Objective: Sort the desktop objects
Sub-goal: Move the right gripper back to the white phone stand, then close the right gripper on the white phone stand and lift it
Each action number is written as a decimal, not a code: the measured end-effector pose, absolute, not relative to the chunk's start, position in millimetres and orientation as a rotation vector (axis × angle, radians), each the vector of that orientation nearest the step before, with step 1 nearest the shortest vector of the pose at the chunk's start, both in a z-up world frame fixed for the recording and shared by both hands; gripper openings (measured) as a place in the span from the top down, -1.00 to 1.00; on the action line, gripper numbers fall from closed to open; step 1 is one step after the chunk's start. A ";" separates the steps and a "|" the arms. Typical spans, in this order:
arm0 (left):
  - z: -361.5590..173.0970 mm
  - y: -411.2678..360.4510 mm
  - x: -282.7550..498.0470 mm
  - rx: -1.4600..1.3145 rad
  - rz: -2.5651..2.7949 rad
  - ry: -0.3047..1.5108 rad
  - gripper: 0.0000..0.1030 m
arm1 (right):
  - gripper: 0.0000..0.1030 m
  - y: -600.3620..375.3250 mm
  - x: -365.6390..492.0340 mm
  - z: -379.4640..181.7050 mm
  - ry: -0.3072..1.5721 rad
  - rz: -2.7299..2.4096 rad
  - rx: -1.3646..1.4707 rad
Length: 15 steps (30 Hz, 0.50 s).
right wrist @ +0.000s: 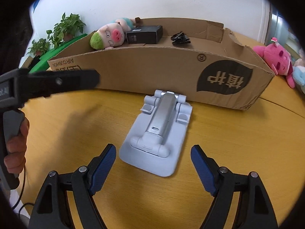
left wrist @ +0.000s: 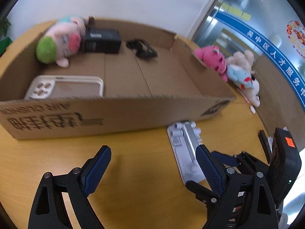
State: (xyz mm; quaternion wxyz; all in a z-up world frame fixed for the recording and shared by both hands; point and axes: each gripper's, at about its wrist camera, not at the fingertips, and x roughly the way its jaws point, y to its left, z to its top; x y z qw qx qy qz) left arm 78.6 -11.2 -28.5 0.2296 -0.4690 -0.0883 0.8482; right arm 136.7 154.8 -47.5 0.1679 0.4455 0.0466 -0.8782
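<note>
Since the pale grey folded plastic phone stand with a silver metal arm [right wrist: 158, 133] lies flat on the yellow wooden table [right wrist: 238, 143], I judge it a stiff, fairly light thing with smooth, possibly slippery faces. I would take it across its two long edges near the lower half of the base plate, where the sides look straight; the hinge barrels and the silver arm look like poor places, since a hinge could swing under pressure.

My right gripper [right wrist: 153, 168] has its jaws spread wide and holds nothing. The stand lies just ahead of the blue ribbed pads [right wrist: 103, 164], its near edge reaching in between the two fingertips, with a gap on each side. It sits slightly askew to the fingers, its far end close to the front wall of the shallow brown cardboard box [right wrist: 152, 70]; whether it touches that wall I cannot tell.

My left gripper [left wrist: 154, 168] is also wide open and empty, over bare table. The stand sits at its right finger, partly hidden behind that pad, not between the two.

Inside the box lie a pink plush pig with a green cap [left wrist: 61, 42], a black rectangular box [left wrist: 103, 40], a black tangle [left wrist: 142, 48] and a whitish phone case [left wrist: 64, 86].
</note>
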 end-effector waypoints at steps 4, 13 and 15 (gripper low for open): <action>-46.4 2.9 67.3 -1.334 2.209 -0.314 -0.76 | -0.41 150.3 133.4 -53.9 0.119 -2.490 1.285; -61.2 36.8 59.2 -1.328 2.080 -0.311 -0.56 | -0.39 148.0 139.9 -56.7 0.153 -2.523 1.246; -61.2 42.4 62.1 -1.339 2.065 -0.292 -0.32 | -0.39 146.3 143.2 -56.8 0.154 -2.517 1.235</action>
